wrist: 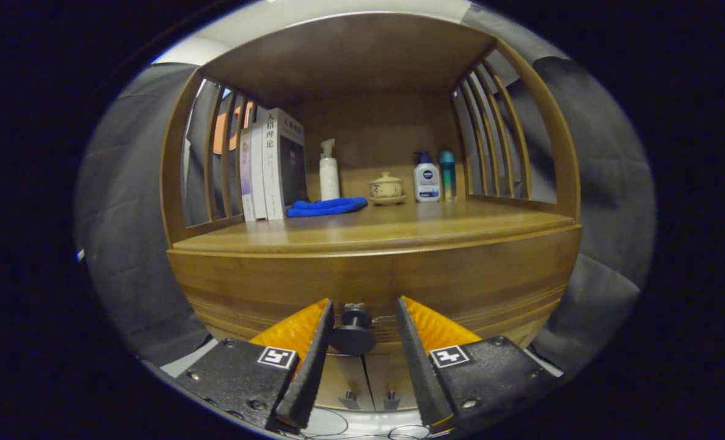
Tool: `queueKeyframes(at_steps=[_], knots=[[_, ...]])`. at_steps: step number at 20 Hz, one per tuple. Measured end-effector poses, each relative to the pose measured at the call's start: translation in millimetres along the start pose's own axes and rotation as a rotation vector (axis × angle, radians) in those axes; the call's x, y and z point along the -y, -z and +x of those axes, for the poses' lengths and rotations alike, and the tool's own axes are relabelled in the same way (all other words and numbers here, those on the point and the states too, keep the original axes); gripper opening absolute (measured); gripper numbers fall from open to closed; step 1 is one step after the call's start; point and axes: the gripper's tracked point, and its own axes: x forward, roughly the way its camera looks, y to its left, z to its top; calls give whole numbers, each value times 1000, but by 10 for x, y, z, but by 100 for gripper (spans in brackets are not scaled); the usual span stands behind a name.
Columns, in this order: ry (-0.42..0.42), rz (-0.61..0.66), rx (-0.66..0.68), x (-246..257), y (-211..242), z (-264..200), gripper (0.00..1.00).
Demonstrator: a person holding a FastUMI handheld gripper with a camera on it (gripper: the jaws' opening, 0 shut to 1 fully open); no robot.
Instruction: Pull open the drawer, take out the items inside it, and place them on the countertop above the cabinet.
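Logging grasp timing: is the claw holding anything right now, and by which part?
Nothing is held yet. The claw is open, its fingers either side of the drawer knob without touching it.

Drawer knob [353,333] sits between the parted fingers [306,354], below the countertop [374,229]

Dim, warm light from overhead; strong fisheye warp.

Brightest patch is the pale ceiling strip above the cabinet [368,269]. The countertop [399,223] carries a soft sheen toward its front edge, no hard glare. The shelf's underside and back corners sit in shadow. The drawer [460,293] front bows hard and side slats curve outward. Centre is sharp; books [273,165] and bottles are readable as shapes. The gripper [362,327] fingers, spread either side of the drawer knob [353,333], look slightly soft and dark, knob underlit.
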Motion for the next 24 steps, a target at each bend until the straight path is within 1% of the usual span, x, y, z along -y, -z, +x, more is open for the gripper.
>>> queueKeyframes(at_steps=[2, 4, 6, 11, 13, 14, 15, 17, 18, 24], knots=[[1, -20, -3, -28, 24, 31, 59], [5, -13, -6, -62, 46, 54, 52], [17, -9, 3, -59, 53, 54, 47], [14, -24, 25, -59, 55, 92, 47], [23, -28, -5, -33, 141, 128, 47], [27, -17, -24, -23, 189, 139, 50], [22, 0, -11, -34, 173, 151, 53], [8, 1, -20, -40, 220, 166, 54], [3, 3, -40, -57, 278, 171, 52], [-3, 28, -78, -59, 269, 145, 40]])
